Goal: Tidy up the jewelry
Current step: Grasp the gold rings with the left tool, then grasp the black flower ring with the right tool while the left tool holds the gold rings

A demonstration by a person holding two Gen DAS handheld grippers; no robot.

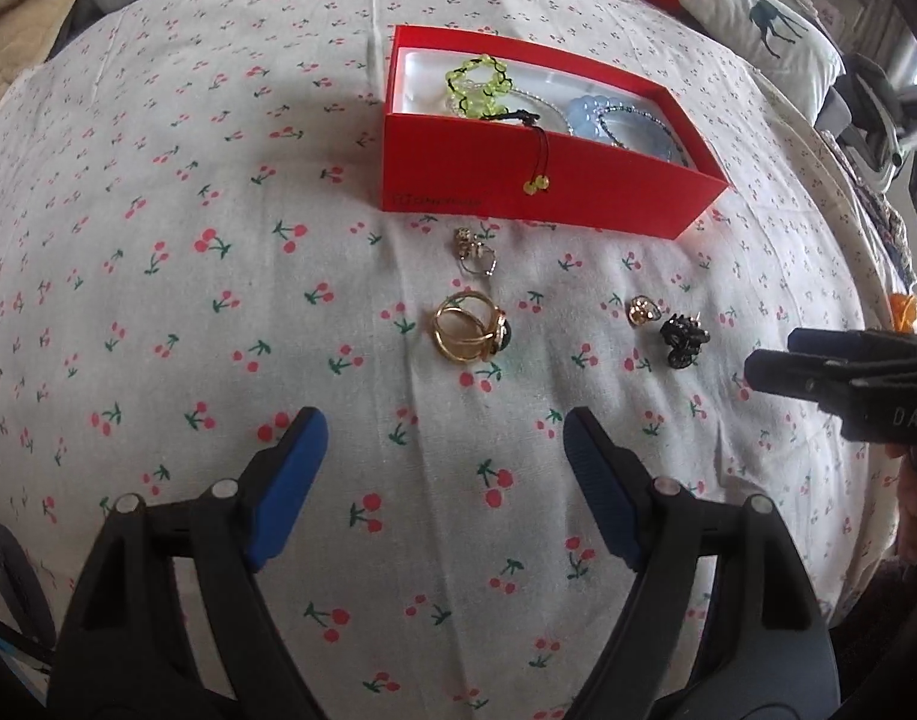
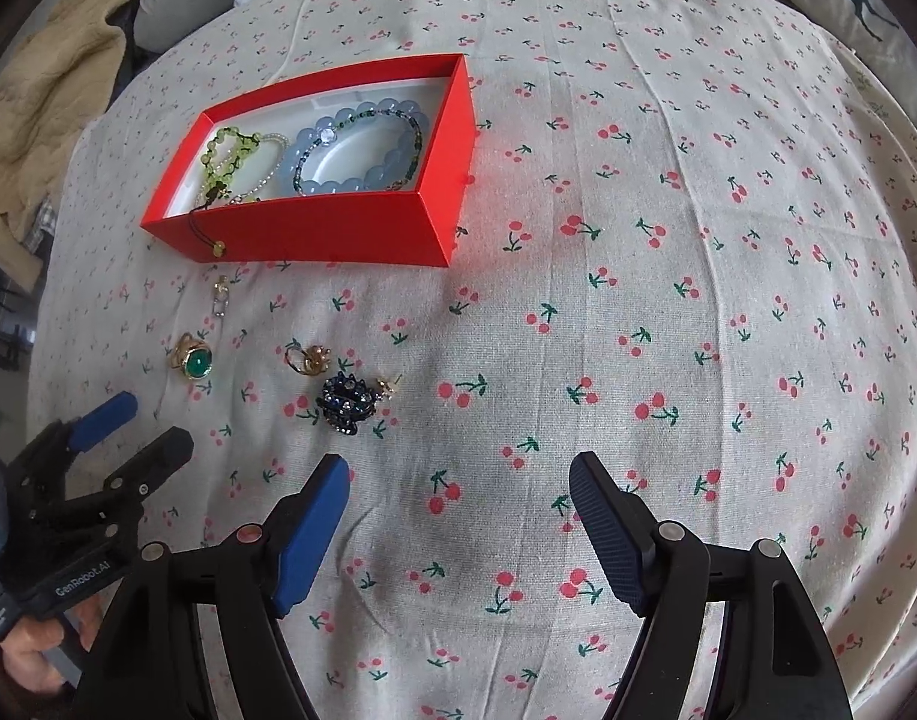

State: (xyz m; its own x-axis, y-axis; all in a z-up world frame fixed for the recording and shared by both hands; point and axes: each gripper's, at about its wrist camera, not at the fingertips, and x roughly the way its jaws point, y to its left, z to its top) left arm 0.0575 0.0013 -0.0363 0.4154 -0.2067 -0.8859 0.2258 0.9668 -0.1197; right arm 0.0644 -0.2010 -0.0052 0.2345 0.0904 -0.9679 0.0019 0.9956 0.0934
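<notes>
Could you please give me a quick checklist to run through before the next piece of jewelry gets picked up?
1. Left tongs open and empty: ok.
2. Right tongs open and empty: ok.
3. Red box open, with room beside the bracelets: ok.
4. Gold ring with green stone lies free on the cloth, ahead of the left tongs: ok.
5. Black brooch apart from its neighbors: not ok, a small gold piece sits against it.
6. Yellow bead cord inside the box: not ok, it hangs over the front wall.

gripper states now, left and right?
Left hand-held gripper: open, holding nothing.
Right hand-held gripper: open, holding nothing.
</notes>
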